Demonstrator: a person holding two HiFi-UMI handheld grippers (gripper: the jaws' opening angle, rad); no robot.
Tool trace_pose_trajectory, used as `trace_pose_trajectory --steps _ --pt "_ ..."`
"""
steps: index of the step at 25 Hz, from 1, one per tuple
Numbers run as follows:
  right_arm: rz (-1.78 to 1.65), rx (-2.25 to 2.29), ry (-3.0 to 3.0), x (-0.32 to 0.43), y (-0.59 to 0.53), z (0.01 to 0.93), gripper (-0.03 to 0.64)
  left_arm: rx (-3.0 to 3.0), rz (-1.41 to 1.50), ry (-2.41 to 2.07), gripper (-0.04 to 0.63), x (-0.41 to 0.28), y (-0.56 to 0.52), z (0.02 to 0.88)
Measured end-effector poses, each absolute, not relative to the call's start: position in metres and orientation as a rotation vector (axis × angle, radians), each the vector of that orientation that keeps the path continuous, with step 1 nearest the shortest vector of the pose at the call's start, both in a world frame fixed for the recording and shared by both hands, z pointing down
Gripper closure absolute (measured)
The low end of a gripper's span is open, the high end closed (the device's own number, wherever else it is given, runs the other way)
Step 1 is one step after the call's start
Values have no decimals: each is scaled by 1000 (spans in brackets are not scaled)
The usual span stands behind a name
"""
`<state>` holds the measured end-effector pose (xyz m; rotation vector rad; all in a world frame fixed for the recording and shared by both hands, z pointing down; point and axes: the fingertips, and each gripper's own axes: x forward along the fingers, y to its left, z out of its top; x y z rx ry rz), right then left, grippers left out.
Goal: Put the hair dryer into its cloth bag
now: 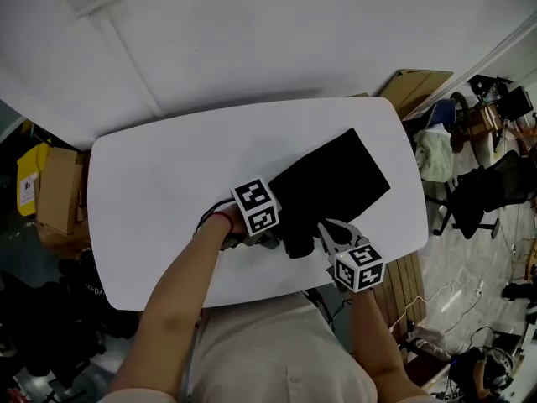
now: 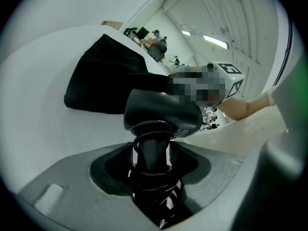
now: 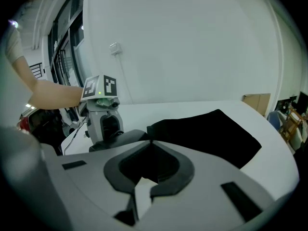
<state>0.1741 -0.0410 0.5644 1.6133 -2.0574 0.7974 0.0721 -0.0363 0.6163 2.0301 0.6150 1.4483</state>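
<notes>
While our left claw (image 2: 151, 147) clamps the hair dryer (image 2: 161, 114) by its handle just beside the cloth bag (image 2: 106, 76) on the surface (image 1: 151, 191) and our right claw (image 3: 148, 143) pinches the bag's edge, we should lift that edge and slide the nose in.

White table (image 1: 151, 183), cardboard box (image 1: 59, 191) (left), black chair (image 1: 495, 187)

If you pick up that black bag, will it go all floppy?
Probably floppy: the cloth bag lies flat and limp on the table. It is likely light, since it looks thin. Its mouth would probably sag shut unless held.
</notes>
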Motion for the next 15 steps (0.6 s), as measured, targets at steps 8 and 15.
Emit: trace_pose_trajectory --steps 8,15 --pt "805 1566 -2130 167 -24 551 592 2039 1648 670 354 81 -31 624" --pt "745 1447 -2100 166 -6 557 592 2051 1569 605 354 92 -38 616"
